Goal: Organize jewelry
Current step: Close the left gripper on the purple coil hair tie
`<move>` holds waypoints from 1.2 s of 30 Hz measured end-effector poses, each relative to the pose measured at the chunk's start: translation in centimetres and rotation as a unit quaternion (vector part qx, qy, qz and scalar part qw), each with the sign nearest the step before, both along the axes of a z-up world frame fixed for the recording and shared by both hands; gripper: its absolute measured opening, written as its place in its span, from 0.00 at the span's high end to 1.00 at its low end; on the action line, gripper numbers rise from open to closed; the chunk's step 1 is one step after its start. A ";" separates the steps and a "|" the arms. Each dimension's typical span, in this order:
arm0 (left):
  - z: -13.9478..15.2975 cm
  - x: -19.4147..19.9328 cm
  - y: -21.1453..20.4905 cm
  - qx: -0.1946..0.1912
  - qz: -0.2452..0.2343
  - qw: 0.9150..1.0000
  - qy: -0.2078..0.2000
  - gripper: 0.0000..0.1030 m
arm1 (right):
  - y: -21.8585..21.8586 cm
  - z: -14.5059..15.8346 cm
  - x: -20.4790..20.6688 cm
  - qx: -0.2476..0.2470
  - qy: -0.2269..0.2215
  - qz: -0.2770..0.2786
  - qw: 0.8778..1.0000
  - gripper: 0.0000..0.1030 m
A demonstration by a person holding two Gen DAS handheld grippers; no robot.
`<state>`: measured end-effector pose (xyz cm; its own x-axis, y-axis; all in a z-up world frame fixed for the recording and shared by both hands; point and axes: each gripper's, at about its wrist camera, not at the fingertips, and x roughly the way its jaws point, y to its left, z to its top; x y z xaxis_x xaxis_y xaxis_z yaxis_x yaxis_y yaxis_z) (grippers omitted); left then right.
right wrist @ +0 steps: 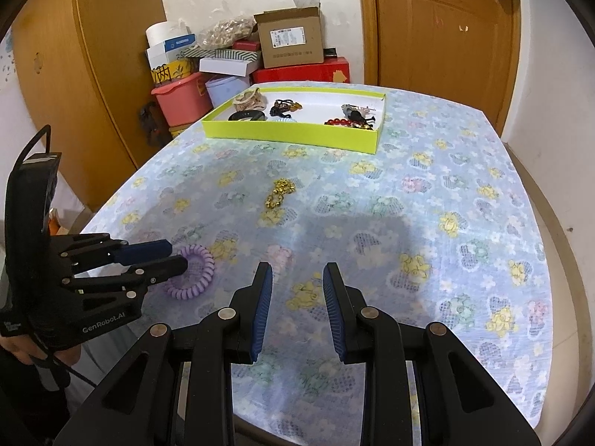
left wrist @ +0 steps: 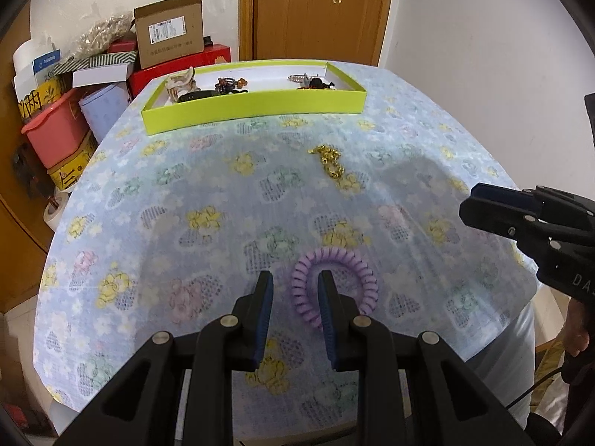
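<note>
A purple spiral hair tie [left wrist: 349, 256] [right wrist: 186, 291] lies on the flowered tablecloth near the front. My left gripper [left wrist: 295, 278] [right wrist: 178, 257] stands open low over it. One finger is inside the ring and the other outside, so the ring's left side sits between the pads, untouched. A gold chain bracelet [left wrist: 333, 163] [right wrist: 279, 193] lies mid-table. The lime-green tray [left wrist: 256, 106] [right wrist: 290, 132] at the far edge holds several hair clips, ties and beads. My right gripper [right wrist: 297, 271] [left wrist: 466, 204] hovers open with nothing in it, to the right of the hair tie.
Beyond the table's far left corner are stacked cardboard boxes [left wrist: 169, 35], a red box and a pink tub [left wrist: 55, 130]. A wooden door [right wrist: 442, 26] stands behind. A hand [right wrist: 22, 345] grips the left tool. The table's edge drops off at left and front.
</note>
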<state>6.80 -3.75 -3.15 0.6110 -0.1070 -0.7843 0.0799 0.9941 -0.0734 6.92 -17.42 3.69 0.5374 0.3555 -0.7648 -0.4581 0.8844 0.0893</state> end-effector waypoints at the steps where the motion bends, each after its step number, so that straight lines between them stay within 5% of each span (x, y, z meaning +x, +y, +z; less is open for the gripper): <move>1: 0.0 0.0 -0.1 0.003 0.000 1.000 0.000 0.75 | 0.0 -0.1 0.0 0.000 0.000 0.000 1.000 0.72; 6: -0.1 -0.1 -0.4 0.029 0.006 0.999 -0.010 0.90 | 0.2 -0.2 0.3 -0.001 0.002 0.000 1.000 0.72; 36: 0.7 2.1 3.5 -0.005 0.042 0.999 -0.031 0.91 | 2.9 -1.8 4.2 -0.018 0.011 0.013 1.000 0.72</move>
